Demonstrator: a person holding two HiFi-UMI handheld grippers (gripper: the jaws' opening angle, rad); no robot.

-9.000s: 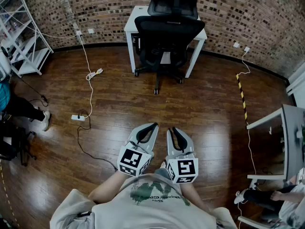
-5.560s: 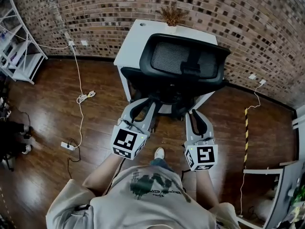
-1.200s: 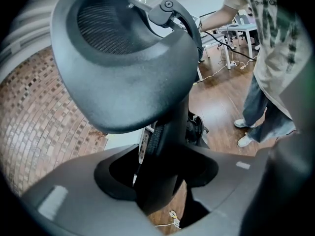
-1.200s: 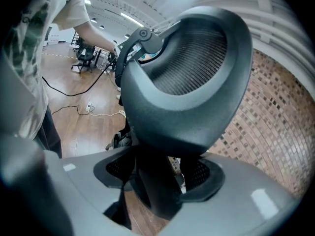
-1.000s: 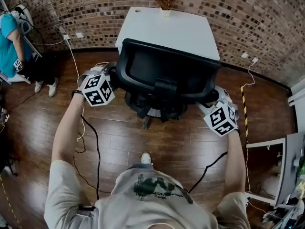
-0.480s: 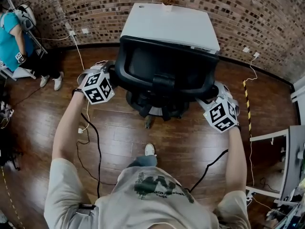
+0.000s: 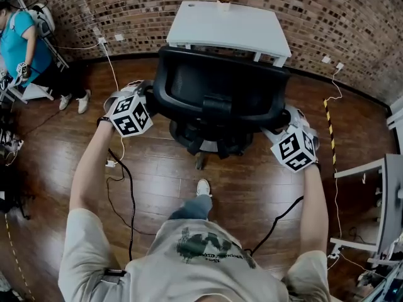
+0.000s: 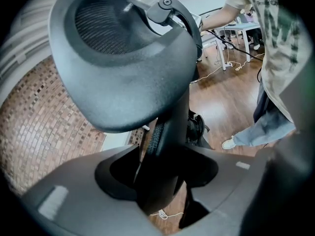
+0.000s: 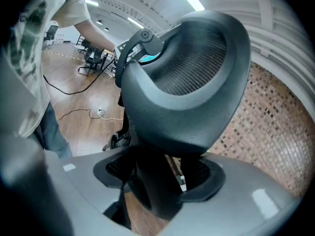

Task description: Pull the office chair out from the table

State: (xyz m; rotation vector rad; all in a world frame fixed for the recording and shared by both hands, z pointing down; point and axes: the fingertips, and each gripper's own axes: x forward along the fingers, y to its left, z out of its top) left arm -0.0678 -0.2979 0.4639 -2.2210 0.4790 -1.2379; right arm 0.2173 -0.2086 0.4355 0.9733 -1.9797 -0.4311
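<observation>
Brick wall (image 7: pixel 352 17) at the back, white table (image 7: pixel 233 27) against it, loose cables (image 7: pixel 129 194) on the wood floor (image 7: pixel 164 162) near our feet, and somebody in teal (image 7: pixel 22 39) off to the left. The black office chair (image 7: pixel 220 87) stands just in front of the table, mesh back facing us. Our left gripper (image 8: pixel 160 178) and right gripper (image 9: pixel 160 181) each pinch a side of its backrest frame. The pads seem to be biting, but it's dark in there.

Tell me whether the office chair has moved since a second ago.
Yes. The office chair has rolled back from the white table toward the person; the table's front edge, covered before, now shows.
</observation>
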